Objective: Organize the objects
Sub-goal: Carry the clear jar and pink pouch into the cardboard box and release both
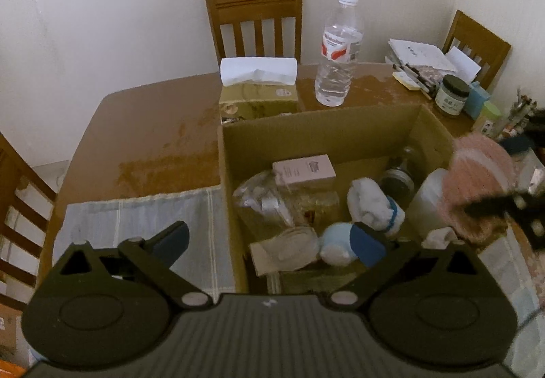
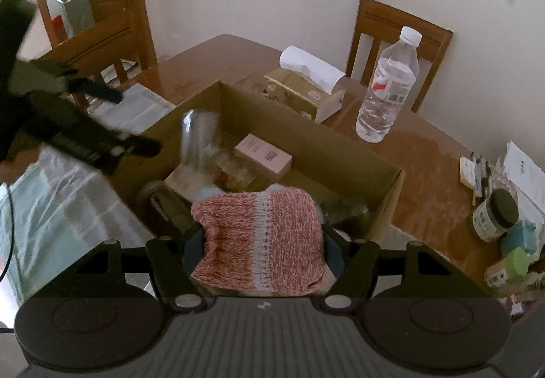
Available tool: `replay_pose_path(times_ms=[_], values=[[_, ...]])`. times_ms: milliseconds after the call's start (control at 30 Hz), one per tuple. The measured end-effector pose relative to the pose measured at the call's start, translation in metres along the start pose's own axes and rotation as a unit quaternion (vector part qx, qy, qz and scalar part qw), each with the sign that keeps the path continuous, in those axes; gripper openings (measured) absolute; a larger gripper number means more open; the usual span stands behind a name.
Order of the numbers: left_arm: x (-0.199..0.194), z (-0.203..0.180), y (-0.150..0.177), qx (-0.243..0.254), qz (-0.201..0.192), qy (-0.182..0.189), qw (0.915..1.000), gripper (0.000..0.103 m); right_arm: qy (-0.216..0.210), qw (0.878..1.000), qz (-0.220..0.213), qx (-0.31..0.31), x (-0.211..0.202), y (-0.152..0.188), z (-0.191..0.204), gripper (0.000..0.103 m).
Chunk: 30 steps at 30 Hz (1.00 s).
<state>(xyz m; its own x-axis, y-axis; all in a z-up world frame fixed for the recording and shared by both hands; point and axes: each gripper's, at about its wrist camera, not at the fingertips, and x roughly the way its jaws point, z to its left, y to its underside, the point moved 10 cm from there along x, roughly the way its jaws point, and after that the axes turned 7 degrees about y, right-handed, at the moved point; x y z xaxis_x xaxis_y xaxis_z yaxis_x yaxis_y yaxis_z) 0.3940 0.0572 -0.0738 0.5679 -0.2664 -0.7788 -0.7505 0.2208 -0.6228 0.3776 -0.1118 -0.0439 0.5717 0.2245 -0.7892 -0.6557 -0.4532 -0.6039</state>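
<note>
At lower centre of the right wrist view, the right gripper [image 2: 264,250] pinches a pink knitted cloth [image 2: 262,235], its long side running left to right, above the open cardboard box [image 2: 327,146]. The left gripper [image 1: 272,241] is spread wide, holding nothing. The box sits on a worn brown wooden table [image 1: 153,125] beside white walls, with wooden chairs [image 1: 255,20] around.

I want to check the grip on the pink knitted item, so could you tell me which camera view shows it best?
The right wrist view: the pink knitted item sits centred and sharp, clamped in the right gripper over the cardboard box. The left wrist view shows it only as a blurred shape at the right edge.
</note>
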Motion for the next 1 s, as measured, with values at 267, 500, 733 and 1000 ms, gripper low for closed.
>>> replay_pose_path(times_ms=[267,500,733,1000], values=[[-0.015,0.009,0.018,-0.025,-0.009,-0.002,0.9996,0.101,0.014,1.000,-0.004,-0.005,0.025,-0.034,-0.012,0.074],[-0.020,0.021,0.038,-0.047,-0.007,-0.014,0.9988,0.101,0.030,0.999,-0.005,-0.007,0.059,-0.063,-0.019,0.078],[-0.021,0.029,0.050,-0.050,-0.007,-0.028,0.9983,0.100,0.051,0.999,0.007,-0.006,0.079,-0.065,-0.019,0.098],[-0.022,0.024,0.060,-0.064,-0.002,-0.029,0.9975,0.100,0.046,0.999,0.012,0.003,0.061,-0.051,-0.010,0.100]])
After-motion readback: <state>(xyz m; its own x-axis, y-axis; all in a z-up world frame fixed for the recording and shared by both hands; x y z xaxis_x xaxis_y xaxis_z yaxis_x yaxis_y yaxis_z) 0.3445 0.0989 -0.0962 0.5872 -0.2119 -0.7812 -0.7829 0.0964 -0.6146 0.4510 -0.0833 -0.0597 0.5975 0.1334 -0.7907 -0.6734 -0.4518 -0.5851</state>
